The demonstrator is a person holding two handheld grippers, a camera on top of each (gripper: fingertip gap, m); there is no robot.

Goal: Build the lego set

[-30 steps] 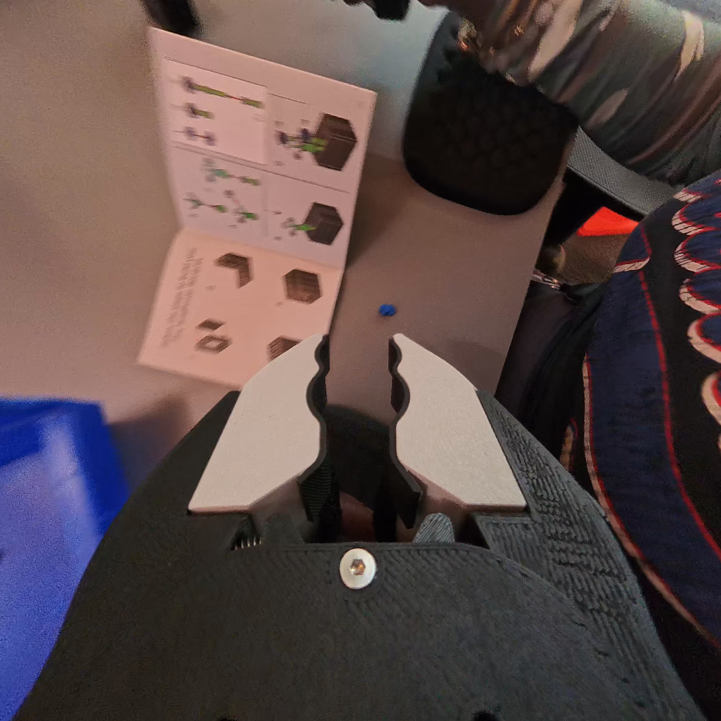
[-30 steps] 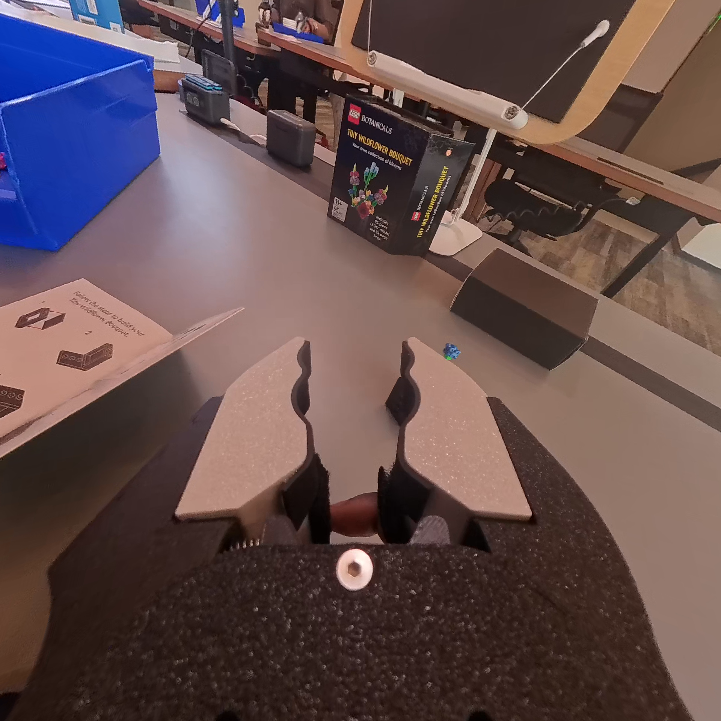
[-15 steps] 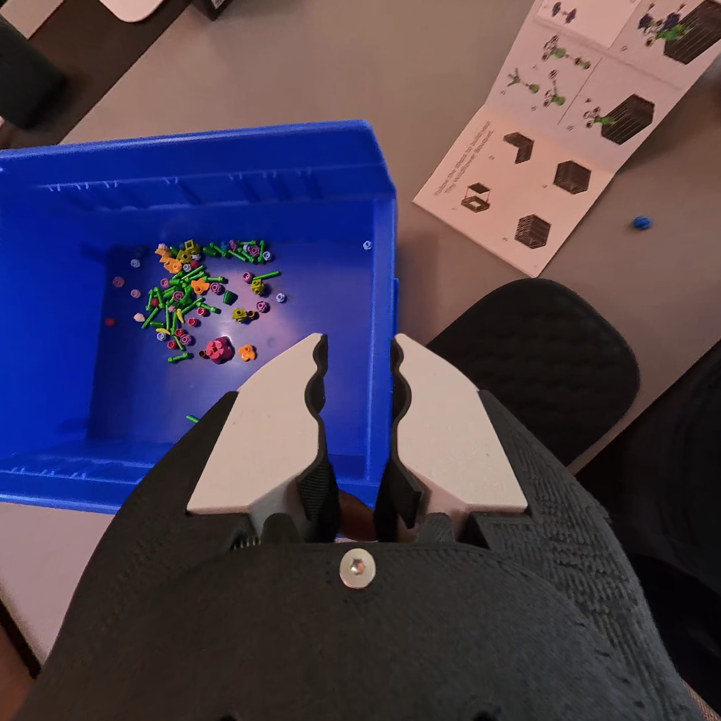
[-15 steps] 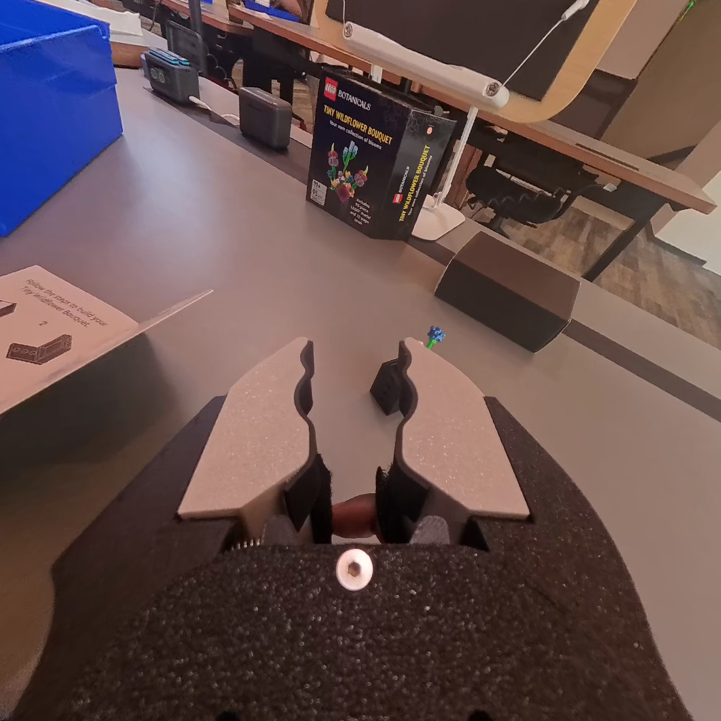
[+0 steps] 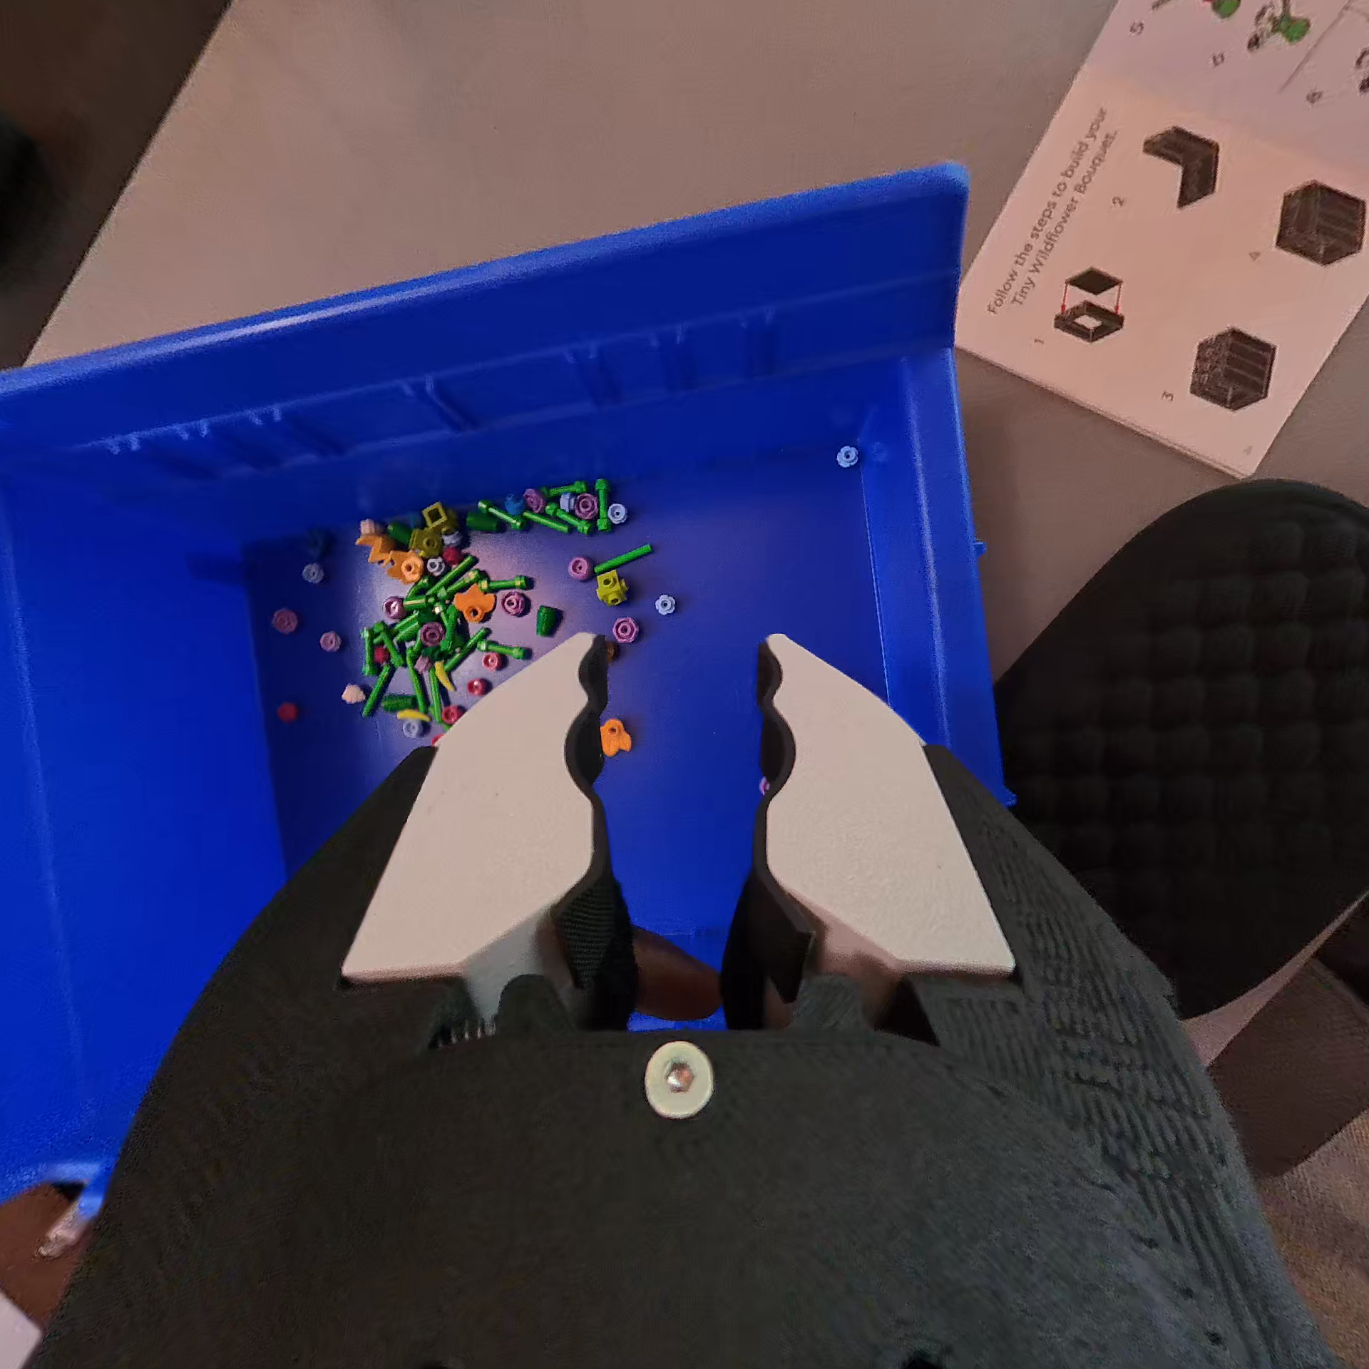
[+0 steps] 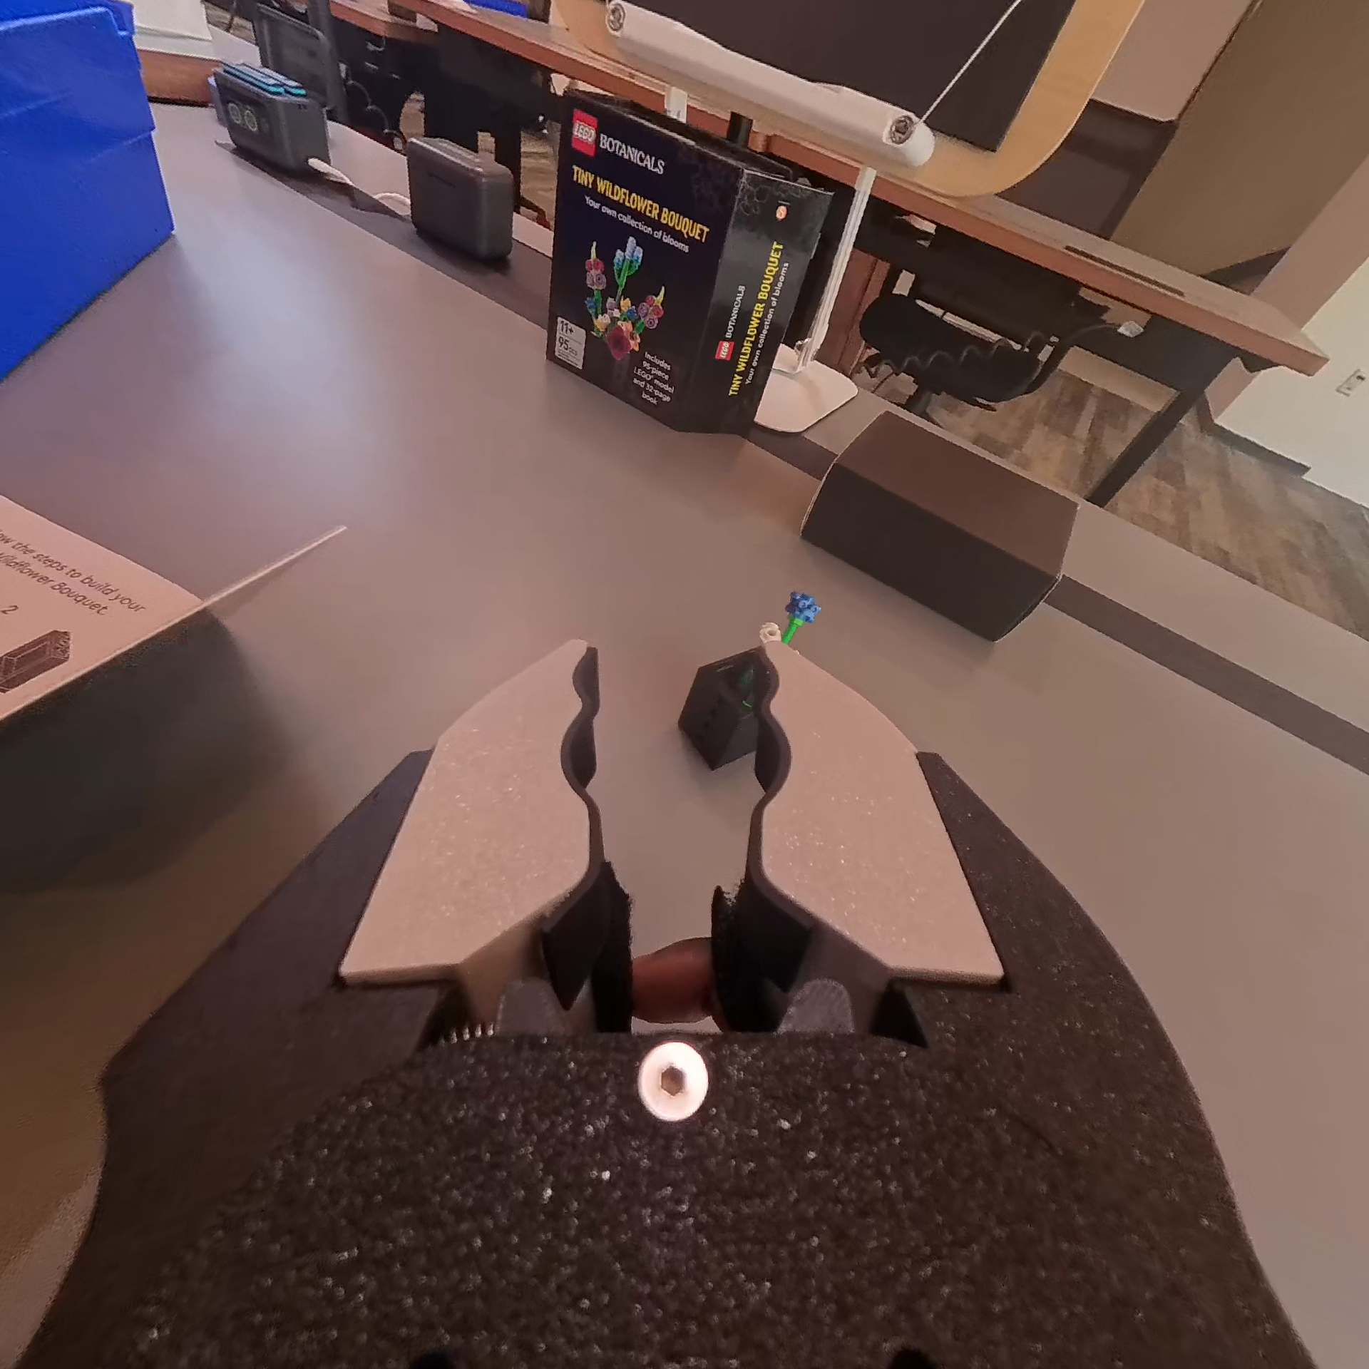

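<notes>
My left gripper (image 5: 675,652) is open and empty above the blue bin (image 5: 918,563). A pile of small green, purple, orange and yellow lego pieces (image 5: 452,607) lies on the bin floor, left of the fingertips. A single orange piece (image 5: 613,738) lies between the jaws. My right gripper (image 6: 678,655) is open and empty over the grey table (image 6: 370,415). A small black lego cube (image 6: 722,715) with a green stem and blue flower (image 6: 801,609) stands just inside my right fingertip.
The open instruction sheet (image 5: 1185,244) lies right of the bin, and its edge shows in the right wrist view (image 6: 111,600). The black lego box (image 6: 667,281), a dark brown block (image 6: 941,526) and grey devices (image 6: 459,196) stand farther back. A black chair (image 5: 1200,726) sits at the table edge. There is about 40 cm between the tips of the two grippers. The left gripper is farther from the small black lego cube (image 6: 722,715), some 40 cm, than the right, some 5 cm.
My left gripper swung from the instruction sheet to over the blue bin, dropped closer to the pieces and opened wider. My right gripper moved forward toward the black cube and blue flower.
</notes>
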